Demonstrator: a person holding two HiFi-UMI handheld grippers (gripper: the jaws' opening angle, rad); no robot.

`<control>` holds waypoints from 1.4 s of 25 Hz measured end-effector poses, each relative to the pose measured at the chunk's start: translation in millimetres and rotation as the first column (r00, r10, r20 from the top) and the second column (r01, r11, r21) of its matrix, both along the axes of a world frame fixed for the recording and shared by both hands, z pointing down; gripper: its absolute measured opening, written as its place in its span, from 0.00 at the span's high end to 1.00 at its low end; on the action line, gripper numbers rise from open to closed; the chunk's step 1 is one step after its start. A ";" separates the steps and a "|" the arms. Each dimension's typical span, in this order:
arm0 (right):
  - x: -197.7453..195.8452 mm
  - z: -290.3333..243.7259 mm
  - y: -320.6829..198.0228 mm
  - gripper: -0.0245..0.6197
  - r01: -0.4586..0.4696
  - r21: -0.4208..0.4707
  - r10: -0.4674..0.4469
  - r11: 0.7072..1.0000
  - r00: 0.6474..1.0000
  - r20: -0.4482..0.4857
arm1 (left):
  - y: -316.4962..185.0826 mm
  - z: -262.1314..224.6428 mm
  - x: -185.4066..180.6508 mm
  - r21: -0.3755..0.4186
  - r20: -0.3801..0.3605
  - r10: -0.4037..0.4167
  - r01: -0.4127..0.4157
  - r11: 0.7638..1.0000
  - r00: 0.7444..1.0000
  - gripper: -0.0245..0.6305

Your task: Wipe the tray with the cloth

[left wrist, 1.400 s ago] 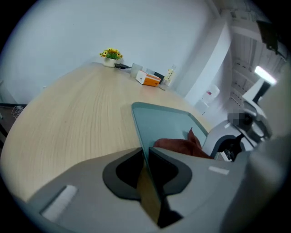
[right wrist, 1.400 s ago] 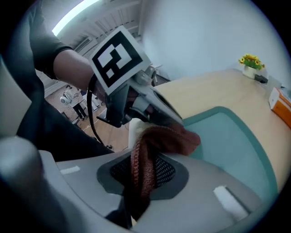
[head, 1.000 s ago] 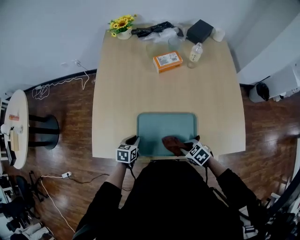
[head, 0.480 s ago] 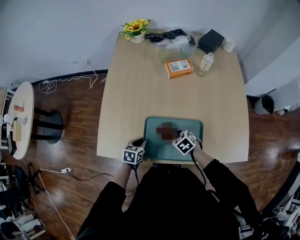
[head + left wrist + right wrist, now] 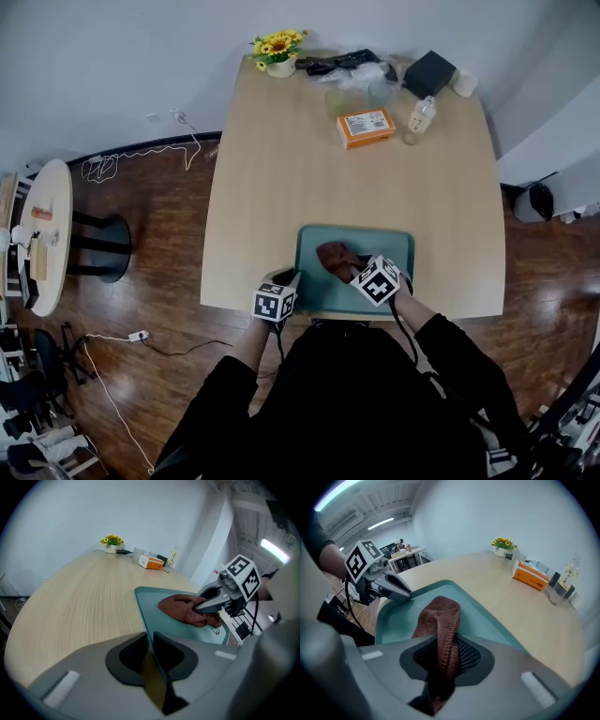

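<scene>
So the teal tray [image 5: 380, 246] sits right at the near edge of the wooden table [image 5: 272, 178], its front rim about level with the table's lip. The left gripper [image 5: 151, 654] has its jaws pinched down on the tray's left rim, close to the near-left corner. The right gripper [image 5: 444, 660] comes in over the tray's near rim, squeezing a fold of the brown cloth [image 5: 336, 257]. The rest of the cloth is bunched on the tray floor, left of the tray's middle. The right half and far strip of the tray are bare. Beyond the tray's far rim there's plenty of open wood, with the orange box [image 5: 366, 127], bottle [image 5: 421, 114], black box [image 5: 428, 73] and flower pot [image 5: 279, 52] well away from the tray.
</scene>
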State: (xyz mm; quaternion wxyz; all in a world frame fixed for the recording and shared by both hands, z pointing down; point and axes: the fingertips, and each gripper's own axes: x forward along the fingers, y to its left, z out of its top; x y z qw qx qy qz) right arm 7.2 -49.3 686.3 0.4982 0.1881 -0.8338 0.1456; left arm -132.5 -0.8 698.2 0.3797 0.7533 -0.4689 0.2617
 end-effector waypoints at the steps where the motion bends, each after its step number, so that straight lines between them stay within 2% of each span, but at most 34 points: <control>1: 8.4 0.9 -7.1 0.86 -0.027 0.007 0.027 1.000 1.000 -0.002 | -0.6 -0.3 0.2 0.000 -0.001 0.001 -0.001 1.000 1.000 0.92; 4: 44.9 3.4 -36.0 0.86 -0.161 0.025 0.161 0.987 0.987 -0.002 | -2.5 0.0 0.0 0.001 -0.003 0.002 -0.002 1.000 1.000 0.92; 7: 92.0 4.5 -59.4 0.86 -0.308 0.039 0.308 0.951 0.951 -0.016 | -1.5 1.3 -1.4 0.000 -0.004 0.003 -0.003 1.000 1.000 0.92; 9: 120.0 3.9 -70.1 0.86 -0.363 0.054 0.365 0.930 0.930 -0.039 | -0.9 1.6 -2.7 -0.002 -0.004 0.003 -0.003 1.000 1.000 0.92; 11: 136.6 2.2 -68.4 0.86 -0.370 0.055 0.373 0.927 0.926 -0.063 | -0.3 1.1 -3.6 -0.003 -0.003 0.001 -0.001 1.000 1.000 0.92; 15: 133.5 1.2 -13.6 0.86 -0.300 -0.044 0.297 0.953 0.953 -0.062 | 1.1 2.3 -5.9 -0.005 0.000 -0.002 0.002 1.000 1.000 0.92; 20: 112.4 5.3 58.9 0.86 -0.206 -0.098 0.201 0.974 0.978 -0.060 | -3.5 2.6 -14.7 0.009 0.018 -0.004 0.004 1.000 1.000 0.92; 23: 93.6 5.9 78.9 0.86 -0.140 -0.090 0.135 0.986 0.989 -0.058 | -3.0 3.7 -14.7 0.016 0.032 -0.006 0.005 1.000 0.999 0.93; 27: 59.2 3.1 80.7 0.86 -0.023 -0.059 0.021 0.998 0.999 -0.039 | -2.6 5.2 -11.6 0.015 0.029 -0.008 0.007 1.000 1.000 0.93; 31: 25.1 -6.5 81.6 0.86 0.101 -0.012 -0.102 0.995 0.995 -0.014 | 2.3 4.9 -11.0 -0.002 0.029 -0.018 0.018 1.000 0.999 0.93; 35: 18.7 -12.5 79.6 0.86 0.124 0.021 -0.124 0.992 0.992 -0.002 | 3.1 0.7 -6.5 -0.002 0.025 -0.018 0.018 1.000 1.000 0.93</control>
